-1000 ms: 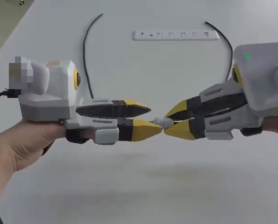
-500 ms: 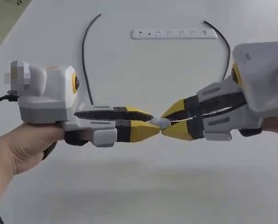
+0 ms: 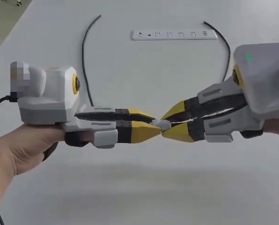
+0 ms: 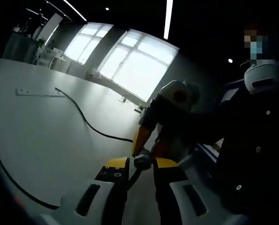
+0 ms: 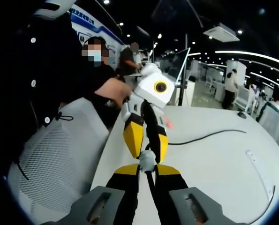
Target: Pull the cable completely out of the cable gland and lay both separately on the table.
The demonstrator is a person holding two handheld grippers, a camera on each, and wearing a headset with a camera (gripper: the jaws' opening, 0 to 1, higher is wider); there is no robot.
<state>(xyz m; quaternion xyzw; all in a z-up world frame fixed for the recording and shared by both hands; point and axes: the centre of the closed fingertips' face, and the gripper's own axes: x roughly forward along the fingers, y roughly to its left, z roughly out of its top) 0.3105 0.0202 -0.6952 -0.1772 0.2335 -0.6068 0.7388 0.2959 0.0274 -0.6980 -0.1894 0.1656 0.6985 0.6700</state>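
A small grey cable gland (image 3: 162, 124) hangs above the white table (image 3: 144, 187), where the yellow tips of both grippers meet. My left gripper (image 3: 156, 123) comes in from the left, its jaws closed around the gland (image 4: 141, 161). From the right, my right gripper (image 3: 167, 125) is shut on the thin black cable (image 5: 151, 183), which runs back between its jaws from the gland (image 5: 147, 161). A short dark piece of cable (image 4: 132, 180) also runs between the left jaws.
A white power strip (image 3: 169, 34) lies at the far edge, with a black cord (image 3: 226, 44) curving off its right end. A separate black cable (image 3: 84, 56) lies on the table at the far left. People stand beyond the table (image 5: 106, 70).
The left gripper's jaws, open a second ago, have closed at the gland. The right gripper has kept its hold and place.
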